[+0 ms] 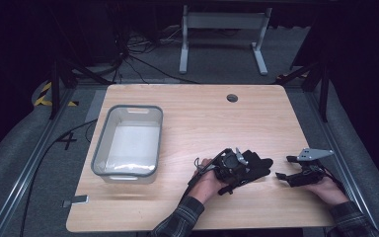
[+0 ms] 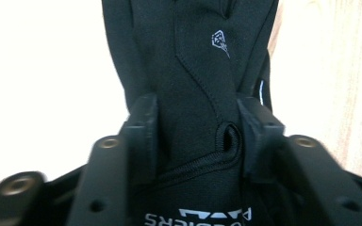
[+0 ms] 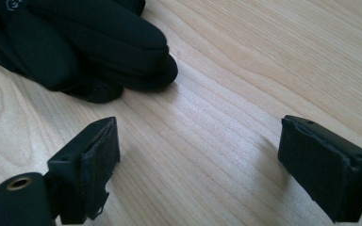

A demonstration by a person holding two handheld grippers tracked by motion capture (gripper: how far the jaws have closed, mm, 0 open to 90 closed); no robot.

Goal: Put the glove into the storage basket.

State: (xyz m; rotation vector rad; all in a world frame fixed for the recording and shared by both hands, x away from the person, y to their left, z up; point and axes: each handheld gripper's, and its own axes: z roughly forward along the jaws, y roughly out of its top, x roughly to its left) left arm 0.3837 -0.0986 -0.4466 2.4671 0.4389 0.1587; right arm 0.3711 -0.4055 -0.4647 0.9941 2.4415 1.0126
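Black glove (image 2: pixel 188 80): lying flat on the table's near right part, just beside the left hand, fingers pointing toward the right gripper. Soft stretchy fabric, small white logo on the back.
Left gripper (image 2: pixel 193 136): 2 jaws closed in on the glove at the cuff end, pads pressing the fabric from both sides. My guess is the cuff gets grabbed because it's the thickest bit to pinch.
Right gripper (image 3: pixel 198 160): jaws spread wide, nothing between them, sitting low over bare wood just short of the glove's fingertips. Looks like it's waiting to take the other end.
Bin (image 1: pixel 148 111): grey-rimmed clear tub, well apart on the table's left side, probably where the glove is headed.
Table (image 1: pixel 202 118): light wood grain, rounded corners, 1 cable hole near the far edge.
Room: dark, grey carpet, loose cables and a white desk frame behind the table.
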